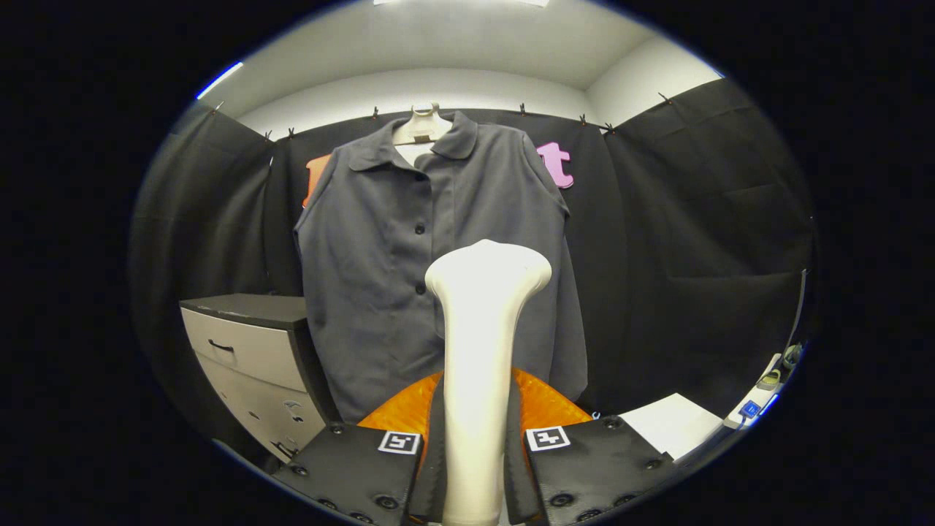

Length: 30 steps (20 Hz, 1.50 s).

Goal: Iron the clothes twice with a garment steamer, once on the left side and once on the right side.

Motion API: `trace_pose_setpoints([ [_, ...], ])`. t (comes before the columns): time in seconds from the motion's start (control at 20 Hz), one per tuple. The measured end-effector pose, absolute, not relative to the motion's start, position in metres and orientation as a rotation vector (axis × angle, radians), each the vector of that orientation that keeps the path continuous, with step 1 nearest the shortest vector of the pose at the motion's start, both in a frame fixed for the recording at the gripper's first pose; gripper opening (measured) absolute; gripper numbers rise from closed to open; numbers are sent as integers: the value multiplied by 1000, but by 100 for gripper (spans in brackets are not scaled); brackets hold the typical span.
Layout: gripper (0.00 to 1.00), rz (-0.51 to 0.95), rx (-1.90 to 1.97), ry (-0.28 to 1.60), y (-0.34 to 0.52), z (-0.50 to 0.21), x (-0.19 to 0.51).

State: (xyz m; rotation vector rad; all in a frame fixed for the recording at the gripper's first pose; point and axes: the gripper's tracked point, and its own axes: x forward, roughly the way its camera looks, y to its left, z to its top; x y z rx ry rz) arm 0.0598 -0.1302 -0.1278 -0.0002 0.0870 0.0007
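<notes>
Clamping the garment steamer (478, 351) from both sides, the gripper (473, 467) sits at the bottom centre of the frame, its two fingers pressed against the steamer's handle, each finger carrying a square marker tag. The steamer is a smooth, pale cream piece whose long axis runs straight up the middle of the picture; its narrow handle rises from between the fingers and flares into a wider, rounded head in the centre of the frame, pointing up and forward toward the shirt. An orange part (544, 405) shows low behind the handle on either side of it. Beyond the steamer, in the upper centre, a dark grey buttoned shirt (380, 277) with a collar hangs on a pale hanger (422, 126) against the black cloth wall (701, 241). At the lower left stands a grey drawer cabinet (252, 351) with a dark top. At the lower right lies a white tabletop (676, 424), with a power strip (756, 402) just past it. A white ceiling (467, 51) spans the top.
</notes>
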Motion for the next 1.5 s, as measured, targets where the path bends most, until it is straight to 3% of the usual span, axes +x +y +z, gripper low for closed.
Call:
trace_pose_setpoints([
  [0.5,39,50,35,-22,-64,-35,2],
  [1.5,39,119,12,-114,1,9,-26],
])
